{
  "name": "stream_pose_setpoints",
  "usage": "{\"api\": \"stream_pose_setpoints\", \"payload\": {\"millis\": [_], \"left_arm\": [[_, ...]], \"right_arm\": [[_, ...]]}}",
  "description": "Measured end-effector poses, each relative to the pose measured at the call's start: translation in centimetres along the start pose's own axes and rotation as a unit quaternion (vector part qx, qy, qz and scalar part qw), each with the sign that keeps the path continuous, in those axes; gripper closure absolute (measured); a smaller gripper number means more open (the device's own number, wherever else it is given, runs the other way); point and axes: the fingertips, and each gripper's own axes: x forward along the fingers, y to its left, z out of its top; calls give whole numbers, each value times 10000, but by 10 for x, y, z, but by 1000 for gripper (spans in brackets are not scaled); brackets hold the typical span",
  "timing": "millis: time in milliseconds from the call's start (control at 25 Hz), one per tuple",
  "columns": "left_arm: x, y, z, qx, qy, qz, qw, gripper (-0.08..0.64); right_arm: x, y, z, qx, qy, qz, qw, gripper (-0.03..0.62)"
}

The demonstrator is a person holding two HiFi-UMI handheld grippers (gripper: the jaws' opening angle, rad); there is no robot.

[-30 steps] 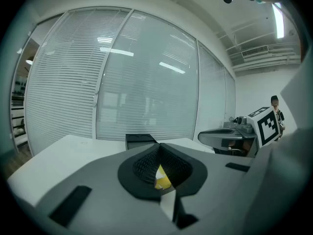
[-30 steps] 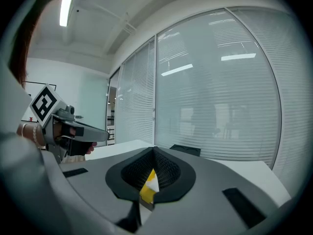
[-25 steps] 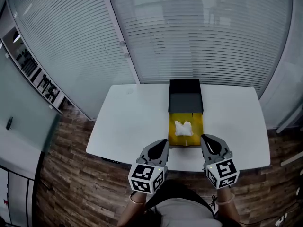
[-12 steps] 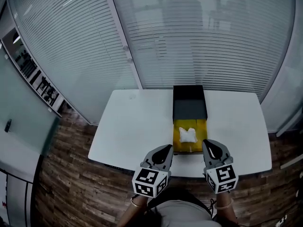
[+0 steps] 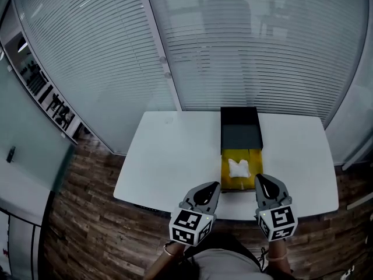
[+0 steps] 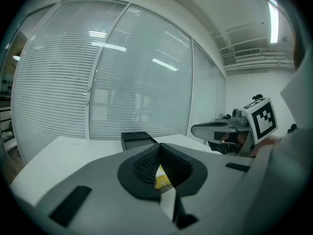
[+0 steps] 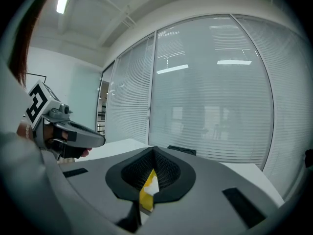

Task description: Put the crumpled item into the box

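A white crumpled item (image 5: 239, 168) lies in the yellow tray of the box (image 5: 226, 178) on the white table (image 5: 175, 156). The box's black lid part (image 5: 240, 130) lies open beyond it. My left gripper (image 5: 214, 186) hovers at the table's front edge, just left of the box, shut and holding nothing. My right gripper (image 5: 260, 179) is by the box's near right corner, also shut and holding nothing. In the left gripper view a sliver of yellow (image 6: 163, 181) shows below the closed jaws. The right gripper view shows the same sliver of yellow (image 7: 146, 192).
Glass walls with blinds (image 5: 262, 51) rise behind the table. Wood floor (image 5: 87, 226) lies to the left and in front. The left half of the table is bare white surface. The table's front edge (image 5: 175, 206) runs just ahead of my grippers.
The head view has shifted, so the table and box sit further right in the frame. Both grippers are slightly lower and nearer the person. The crumpled item stays in the yellow tray.
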Motion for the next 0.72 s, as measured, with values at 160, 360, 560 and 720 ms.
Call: {"api": "stream_pose_setpoints", "payload": {"millis": [160,360,560,720], "left_arm": [[0,3,1,31,-9,-73,10000,543],[-2,7,0,14,-7,-116,9999,543],[-2,13,-4,28,46,-44,10000,543],[0,14,-5,58,82,-47,9999,543]], "right_arm": [[4,3,0,-59,72,-59,9999,566],[7,7,-2,-46,125,-30,9999,566],[9,8,-8,19,177,-8,9998,566],[12,10,-11,60,230,-4,9997,566]]}}
